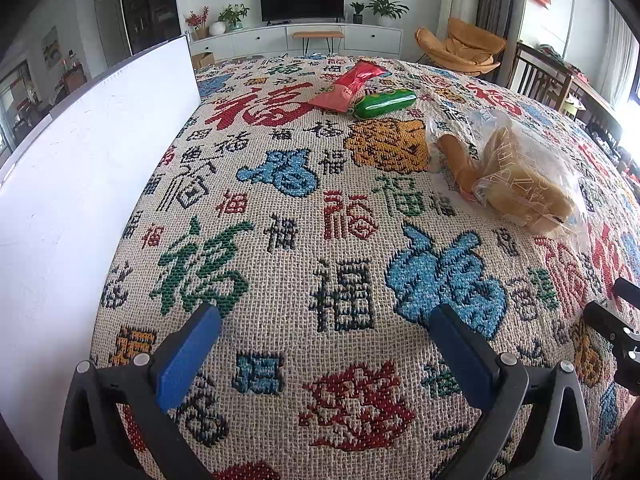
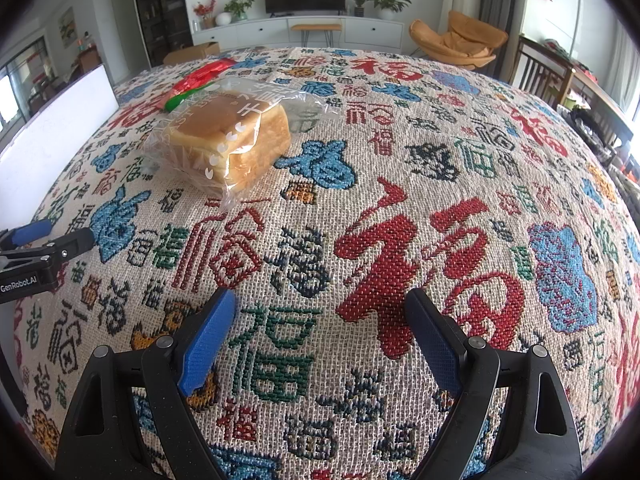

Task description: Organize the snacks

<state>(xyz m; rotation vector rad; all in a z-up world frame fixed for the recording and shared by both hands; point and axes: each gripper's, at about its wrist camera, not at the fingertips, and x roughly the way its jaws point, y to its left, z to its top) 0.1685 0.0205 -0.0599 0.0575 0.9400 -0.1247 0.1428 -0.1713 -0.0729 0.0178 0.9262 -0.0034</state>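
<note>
Both the left gripper (image 1: 324, 344) and right gripper (image 2: 320, 332) hover wide apart and empty over the cloth-covered worktop (image 2: 400, 208). Ahead lies the bagged bread (image 2: 232, 136), likely light, squashy and slippery in film, so pinch its loose bag end gently.

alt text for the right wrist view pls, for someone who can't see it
The open right gripper hovers empty over a patterned tablecloth, with a bagged bread loaf lying ahead to its left. A red packet and green packet peek out behind the bread.
</note>
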